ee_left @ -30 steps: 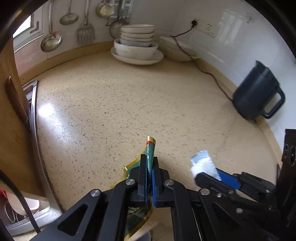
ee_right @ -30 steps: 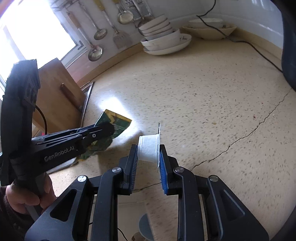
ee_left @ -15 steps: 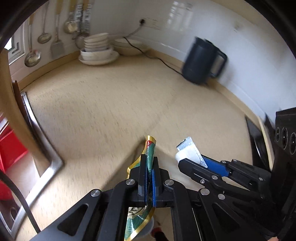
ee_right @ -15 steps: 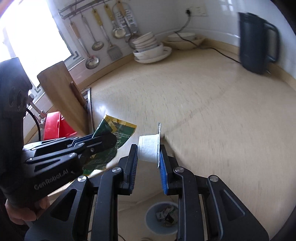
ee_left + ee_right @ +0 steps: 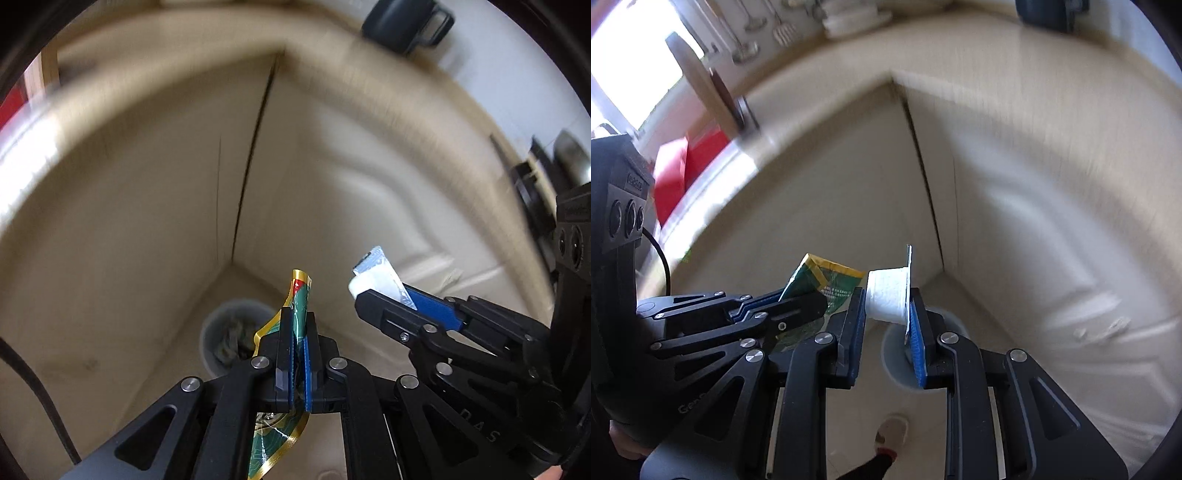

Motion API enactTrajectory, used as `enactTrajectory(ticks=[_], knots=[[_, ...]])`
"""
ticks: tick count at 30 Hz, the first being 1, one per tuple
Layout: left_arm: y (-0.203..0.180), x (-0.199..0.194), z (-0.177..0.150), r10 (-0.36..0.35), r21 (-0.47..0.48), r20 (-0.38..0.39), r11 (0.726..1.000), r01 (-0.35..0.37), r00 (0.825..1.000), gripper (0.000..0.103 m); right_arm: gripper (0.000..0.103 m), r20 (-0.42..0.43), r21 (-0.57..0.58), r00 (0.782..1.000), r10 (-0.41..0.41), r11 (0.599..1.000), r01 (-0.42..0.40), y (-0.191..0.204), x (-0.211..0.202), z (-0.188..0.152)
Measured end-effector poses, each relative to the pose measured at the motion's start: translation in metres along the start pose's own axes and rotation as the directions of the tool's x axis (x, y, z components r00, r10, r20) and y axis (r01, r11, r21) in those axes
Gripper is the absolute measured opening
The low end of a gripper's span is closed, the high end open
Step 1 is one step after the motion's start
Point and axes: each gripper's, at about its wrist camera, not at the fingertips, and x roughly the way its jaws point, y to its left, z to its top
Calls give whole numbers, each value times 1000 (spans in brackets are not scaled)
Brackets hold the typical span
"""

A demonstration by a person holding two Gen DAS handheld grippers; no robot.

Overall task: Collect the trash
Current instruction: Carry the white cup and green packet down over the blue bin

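Both grippers point steeply down past the counter edge toward the floor in the cabinet corner, side by side and close together.

The left gripper (image 5: 297, 325) has its fingers pressed flat together on a green and gold wrapper (image 5: 301, 295). The wrapper's top sticks up beyond the fingertips, and its lower part hangs out behind them, under the linkage. The right gripper (image 5: 888, 306) has its fingers set narrow on a small white cup (image 5: 888, 297), held sideways: the cup's base is against the left pad, and its foil lid (image 5: 908, 286) lies against the right pad, the lid's edge standing up past the fingertip.

In the left view, a grey bin (image 5: 231, 338) stands on the floor beyond and just left of the left fingertips, with crumpled scraps in it. The right gripper (image 5: 364, 295) comes in from the right with the cup (image 5: 376, 282) at its tip, the cup level with the wrapper's top. A dark kettle (image 5: 406, 20) shows blurred at the top.

The right view shows the bin (image 5: 895, 354) only in part, directly behind its own fingers, its contents hidden. It alone shows a shoe (image 5: 892, 434) on the floor below the fingers, the left gripper (image 5: 812, 306) from the side with the wrapper (image 5: 822, 282) fanned out, a wooden board (image 5: 701, 86) and a red tub (image 5: 687, 162) by the window, and hanging utensils (image 5: 764, 29), blurred.
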Motion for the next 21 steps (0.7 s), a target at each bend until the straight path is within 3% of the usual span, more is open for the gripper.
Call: enactTrajectory(ticks=[7,11,19,21], knots=[[39,109,-47,-34,-42,-115,999,30,993,0,21,-131,48,991,-3,999,9,-47,105,-79],[56,163,-57,-6,-9,-178,1000,4,984,0,21,-188,113,982,12,994,9,-77,163,-109],[77,229,-44,58,52,-243,998,-46,968,2,21,-225,177,974,28,984,12,-110,220,-128],[77,236,-42,57,50,-251,998,-46,966,8,22,-228,197,973,43,980,2,-114,227,-129]])
